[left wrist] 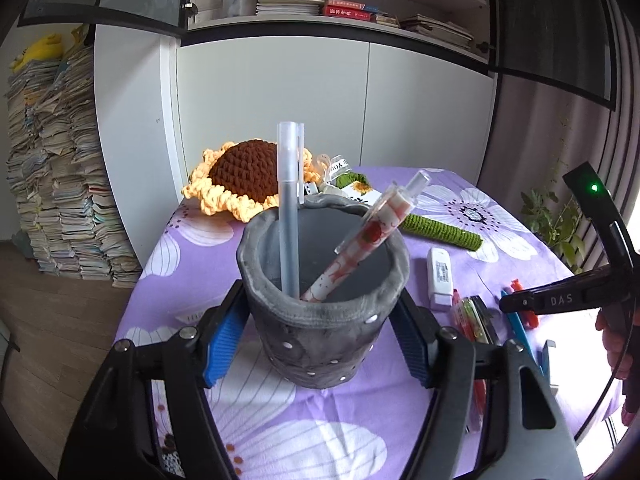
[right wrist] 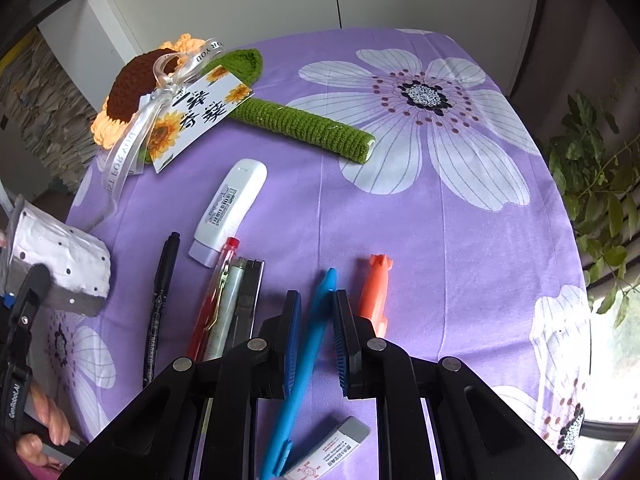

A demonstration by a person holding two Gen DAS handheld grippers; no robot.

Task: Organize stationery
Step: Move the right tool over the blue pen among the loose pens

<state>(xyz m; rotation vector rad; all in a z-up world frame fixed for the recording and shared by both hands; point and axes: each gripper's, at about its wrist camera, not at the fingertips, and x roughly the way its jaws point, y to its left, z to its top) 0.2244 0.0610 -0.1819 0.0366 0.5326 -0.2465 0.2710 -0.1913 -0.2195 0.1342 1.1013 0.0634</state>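
1. The left hand-held gripper (left wrist: 320, 332) is clamped on a grey felt pen pot (left wrist: 320, 300), blue pads pressed to both its sides; the pot stands on the purple flowered bench (right wrist: 460, 240).
2. Inside the pot lean a frosted clear pen (left wrist: 289, 208) and a red-patterned pen (left wrist: 360, 248).
3. The right hand-held gripper (right wrist: 316, 340) sits low over the bench, jaws partly open around a blue pen (right wrist: 308, 352) without quite pinching it.
4. Beside it lie an orange pen (right wrist: 374, 292), a black marker (right wrist: 160, 304), a red pen (right wrist: 212, 300) and a white correction tape (right wrist: 228, 212).
5. A crocheted sunflower (right wrist: 132, 92) lies at the far end.
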